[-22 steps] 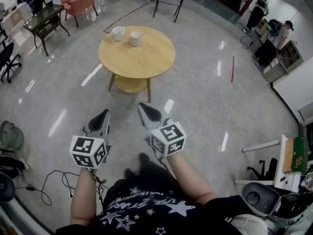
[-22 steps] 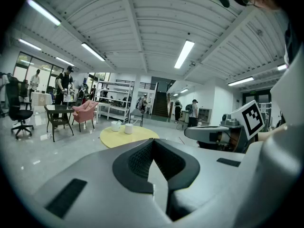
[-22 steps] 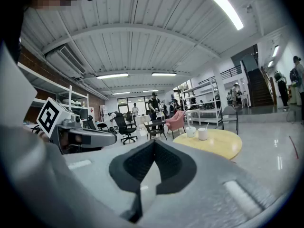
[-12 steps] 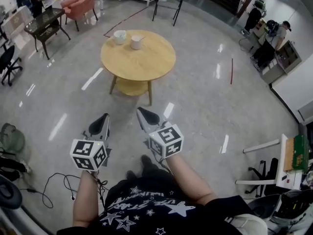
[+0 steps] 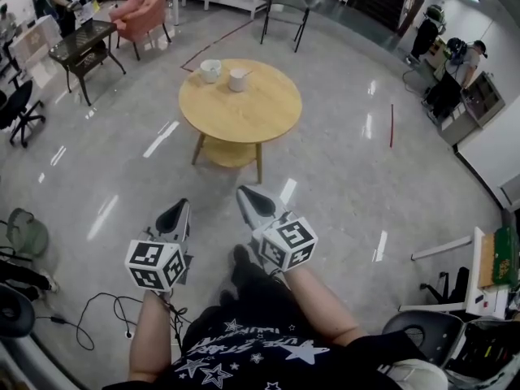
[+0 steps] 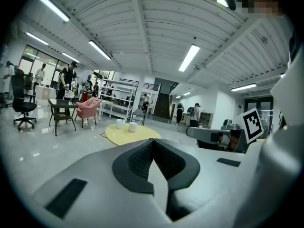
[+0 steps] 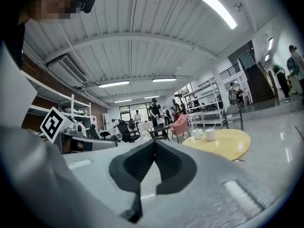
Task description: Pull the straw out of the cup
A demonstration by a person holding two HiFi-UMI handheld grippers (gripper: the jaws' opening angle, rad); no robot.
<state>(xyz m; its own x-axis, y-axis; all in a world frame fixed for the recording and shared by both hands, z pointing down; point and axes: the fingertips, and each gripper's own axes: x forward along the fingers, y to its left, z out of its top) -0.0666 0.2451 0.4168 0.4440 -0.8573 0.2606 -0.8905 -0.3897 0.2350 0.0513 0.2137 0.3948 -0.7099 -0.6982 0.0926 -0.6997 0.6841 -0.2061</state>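
1. The straw (image 5: 246, 74) is sticking out of the white cup (image 5: 237, 80). It looks like it leans to the right, but it's tiny from up here, so I can't swear to the tilt.
2. That cup stands on the far side of the round wooden table (image 5: 252, 112). A second white cup or bowl (image 5: 210, 71) is just beside it on the left, and the two aren't touching.
3. In the right gripper view, the same pair shows on the table top, with the straw poking up out of the cup on the right.
4. The table is well away from me, across a stretch of shiny grey floor (image 5: 341, 177). It has a lower shelf (image 5: 221, 143) under the top.
5. My left gripper (image 5: 174, 215) is low in front of me, nowhere near the table. Its jaws are pressed together with nothing between the pads.
6. My right gripper (image 5: 248, 197) is just beside the left one. Its jaws are also pressed together and empty.
7. Further out, there's a pink armchair (image 5: 143, 10) and a dark side table (image 5: 84, 36) at the far left. A black cable (image 5: 85, 295) lies on the floor by my left side.
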